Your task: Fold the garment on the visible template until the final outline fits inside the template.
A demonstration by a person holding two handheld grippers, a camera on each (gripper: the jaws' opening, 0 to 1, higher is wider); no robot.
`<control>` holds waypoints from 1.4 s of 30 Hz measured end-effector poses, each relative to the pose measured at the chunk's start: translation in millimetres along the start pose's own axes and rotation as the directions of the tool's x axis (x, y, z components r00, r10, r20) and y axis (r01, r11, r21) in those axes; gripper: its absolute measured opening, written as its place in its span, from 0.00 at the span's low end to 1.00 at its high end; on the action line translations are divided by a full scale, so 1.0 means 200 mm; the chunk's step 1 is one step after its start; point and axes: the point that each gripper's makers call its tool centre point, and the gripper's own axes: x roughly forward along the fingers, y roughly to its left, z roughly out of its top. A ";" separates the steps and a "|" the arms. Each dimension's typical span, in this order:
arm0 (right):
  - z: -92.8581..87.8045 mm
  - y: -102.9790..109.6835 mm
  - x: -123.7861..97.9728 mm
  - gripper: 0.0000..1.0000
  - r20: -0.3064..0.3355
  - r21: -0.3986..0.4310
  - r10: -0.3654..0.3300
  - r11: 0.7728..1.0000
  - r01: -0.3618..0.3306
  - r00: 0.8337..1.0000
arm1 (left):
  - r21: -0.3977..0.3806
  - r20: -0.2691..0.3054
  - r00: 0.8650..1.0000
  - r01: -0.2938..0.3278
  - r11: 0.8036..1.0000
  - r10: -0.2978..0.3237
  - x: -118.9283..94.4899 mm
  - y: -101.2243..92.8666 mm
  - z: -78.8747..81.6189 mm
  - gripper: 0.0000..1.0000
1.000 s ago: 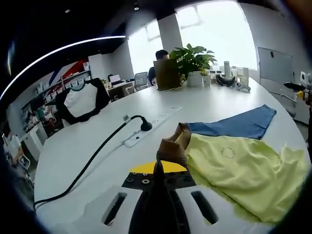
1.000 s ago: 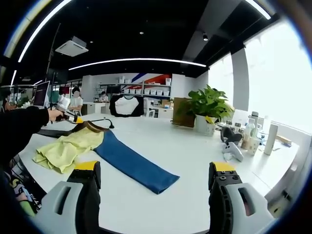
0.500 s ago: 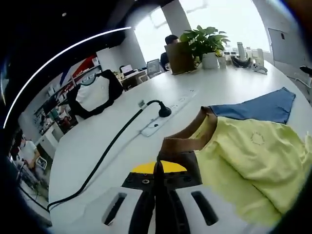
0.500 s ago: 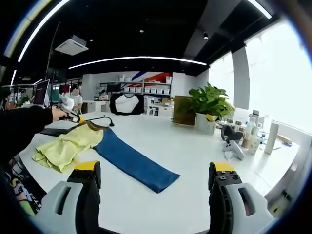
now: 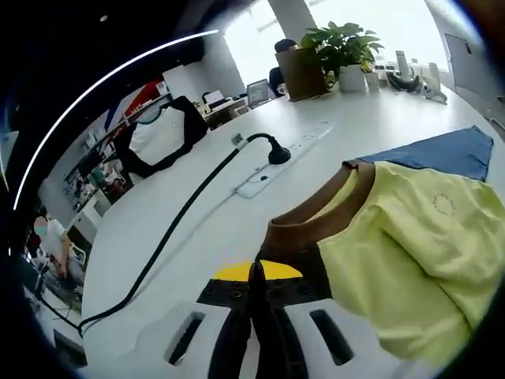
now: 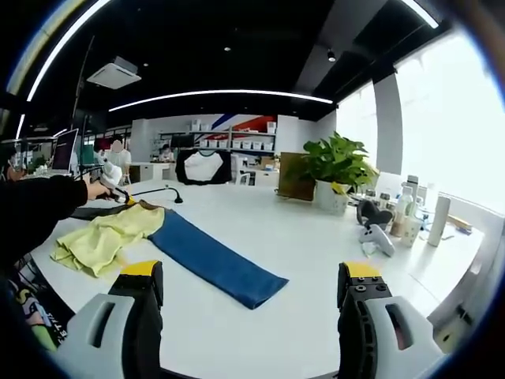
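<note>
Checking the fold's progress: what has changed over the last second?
The left tool, shut on the brown collar, has drawn the yellow shirt along the white table, away from the blue panel's far end. The right tool stays open and idle above the table.

Bright windows [image 6: 442, 134], dark ceiling [image 6: 237, 47], white table [image 6: 300, 260], potted plant [image 6: 335, 170].

Left gripper view: close over garment [image 5: 410, 253]. Right gripper view: far, facing it [image 6: 158, 241] across table [image 6: 300, 260].
</note>
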 end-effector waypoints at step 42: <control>0.03 0.07 -0.01 0.94 0.008 -0.021 0.019 1.000 -0.019 1.000 | -0.273 0.211 0.977 0.019 0.962 0.041 -0.76 0.23 0.19 1.00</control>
